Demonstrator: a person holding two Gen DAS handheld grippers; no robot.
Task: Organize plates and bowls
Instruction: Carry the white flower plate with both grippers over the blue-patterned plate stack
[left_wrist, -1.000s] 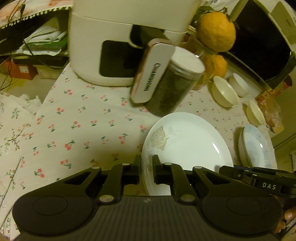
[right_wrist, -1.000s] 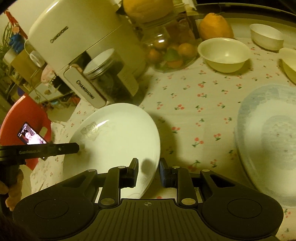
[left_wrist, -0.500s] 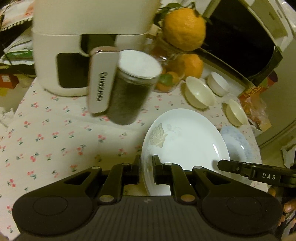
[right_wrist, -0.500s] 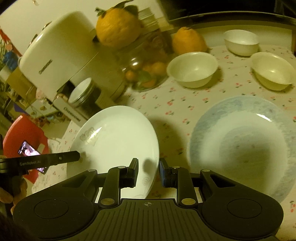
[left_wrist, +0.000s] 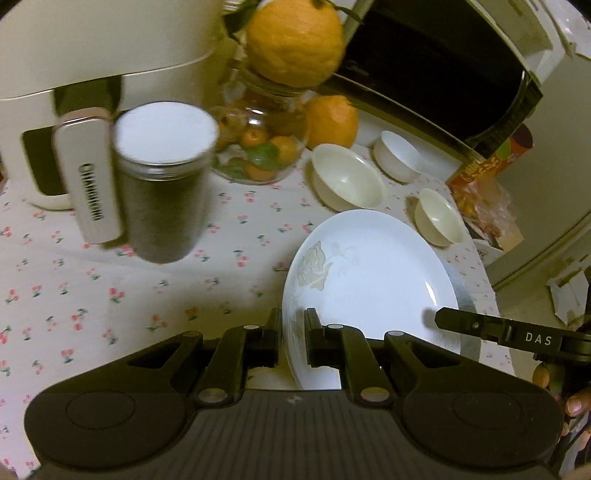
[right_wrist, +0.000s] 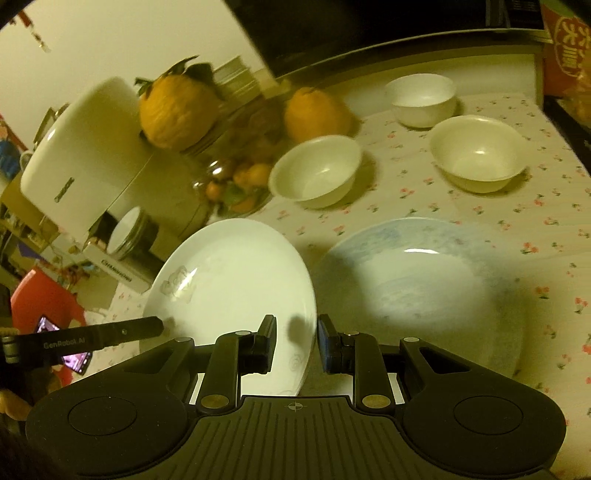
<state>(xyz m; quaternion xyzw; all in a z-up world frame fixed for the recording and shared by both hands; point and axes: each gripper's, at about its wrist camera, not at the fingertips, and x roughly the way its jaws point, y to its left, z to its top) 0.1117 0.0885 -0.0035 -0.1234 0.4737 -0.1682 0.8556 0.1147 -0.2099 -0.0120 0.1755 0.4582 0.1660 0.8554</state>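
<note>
White round ceramic plate with a faint floral print (left_wrist: 369, 273) is held above the cherry-print tablecloth (left_wrist: 110, 295), partly over a blue-grey plate (right_wrist: 424, 284). Left gripper (left_wrist: 293, 336) and right gripper (right_wrist: 297, 341) both pinch its rim. Judged rigid, glazed, slippery, breakable. Underside contact is hidden.

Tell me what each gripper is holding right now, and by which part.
Both hold the white plate by its rim: the left gripper pinches the near edge, the right gripper the opposite edge, carrying it lifted beside the blue plate.
</note>
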